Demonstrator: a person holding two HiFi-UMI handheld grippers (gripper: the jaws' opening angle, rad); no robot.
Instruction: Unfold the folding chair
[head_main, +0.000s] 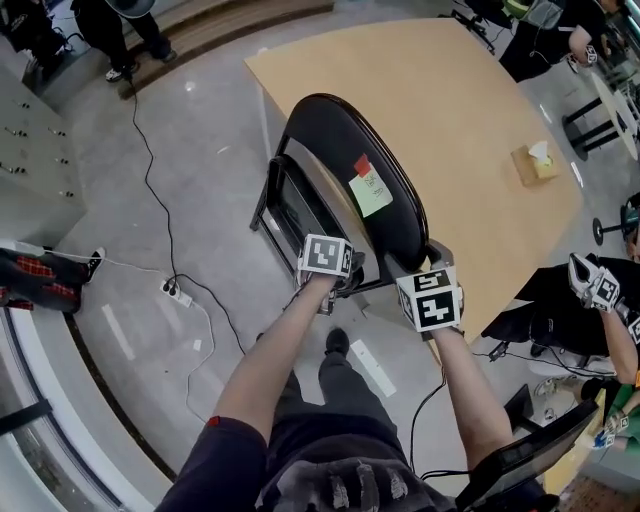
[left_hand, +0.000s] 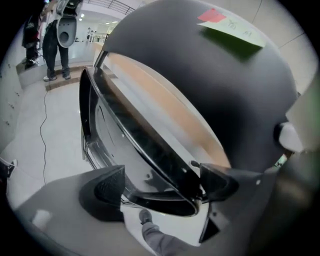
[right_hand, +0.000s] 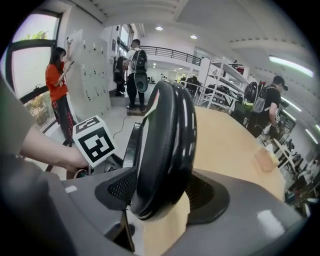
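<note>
The left gripper (left_hand: 160, 186) has its jaws spread wide, with the chrome-edged seat rim (left_hand: 142, 147) of the black padded folding chair (head_main: 335, 150) between them. The right gripper (right_hand: 161, 192) stands part-open astride the chair's rounded black backrest (right_hand: 167, 150) — pads close on either side. The chair stands folded at the centre of the head view, against the light wooden table (head_main: 450, 110) — a green sticky note (head_main: 370, 192) is on its backrest.

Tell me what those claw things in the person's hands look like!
The left gripper and the right gripper each have a smooth grey plastic body and two black jaws with dotted mesh pads. Each carries a white cube printed with black square markers. A thin black cable trails from the right one. The person wears a dark short sleeve.
</note>
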